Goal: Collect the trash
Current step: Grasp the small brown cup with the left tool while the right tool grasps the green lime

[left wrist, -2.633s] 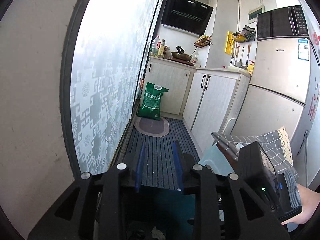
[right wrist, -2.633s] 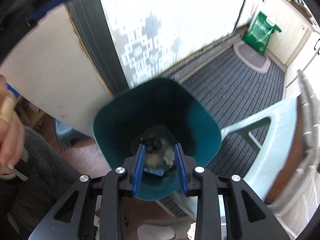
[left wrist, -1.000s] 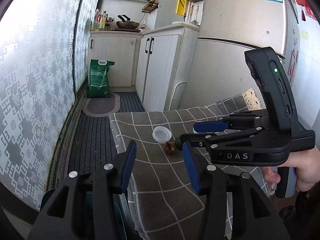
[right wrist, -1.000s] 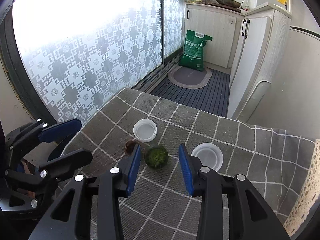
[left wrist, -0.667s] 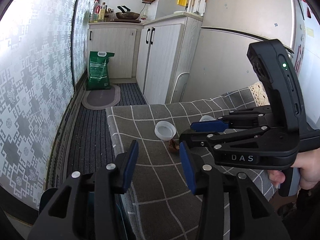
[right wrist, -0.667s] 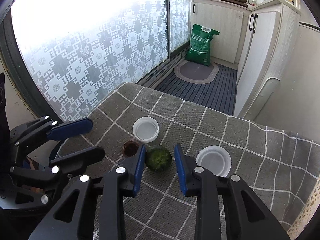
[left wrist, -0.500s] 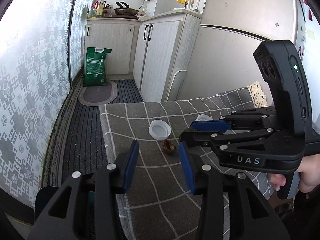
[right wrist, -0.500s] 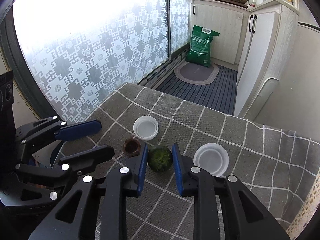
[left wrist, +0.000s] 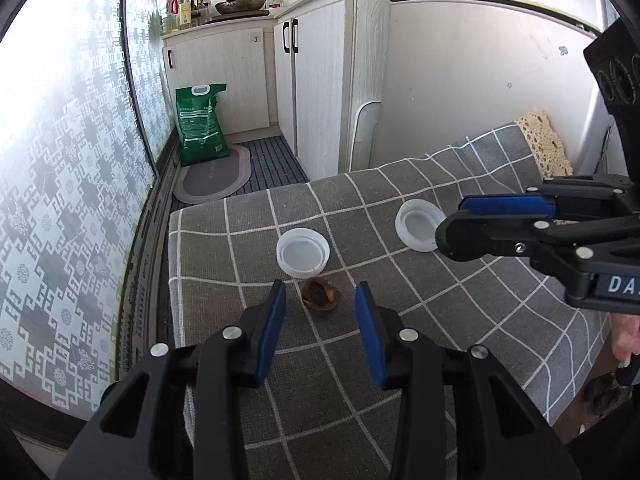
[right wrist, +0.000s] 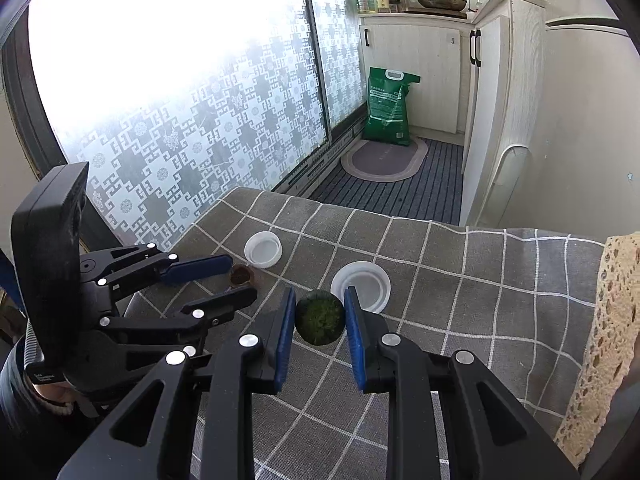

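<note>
Two grabs lined up at once on the checked cloth (left wrist: 460, 312). Right gripper (right wrist: 320, 320) set down around the green ball (right wrist: 320, 317), fingers narrowed to either side of it, pads at or just off its flanks; whether they press yet, cannot tell. Probably the closing stage of a pick, the ball kept between the blue pads so it cannot roll. Left gripper (left wrist: 320, 308) open wide, aimed at the brown shell (left wrist: 321, 295), which lies just ahead of the fingertips, beside the near lid (left wrist: 303, 253); likely staged for the next pick, with room left to straddle the scrap. Far lid (left wrist: 418, 226) lying rim up, just beside the ball. No bin in view, so a carry off the table probably to follow. Readable writing: "DA" on the right gripper's body in the left view; white print on the green bag (right wrist: 390, 106) too small to read.
</note>
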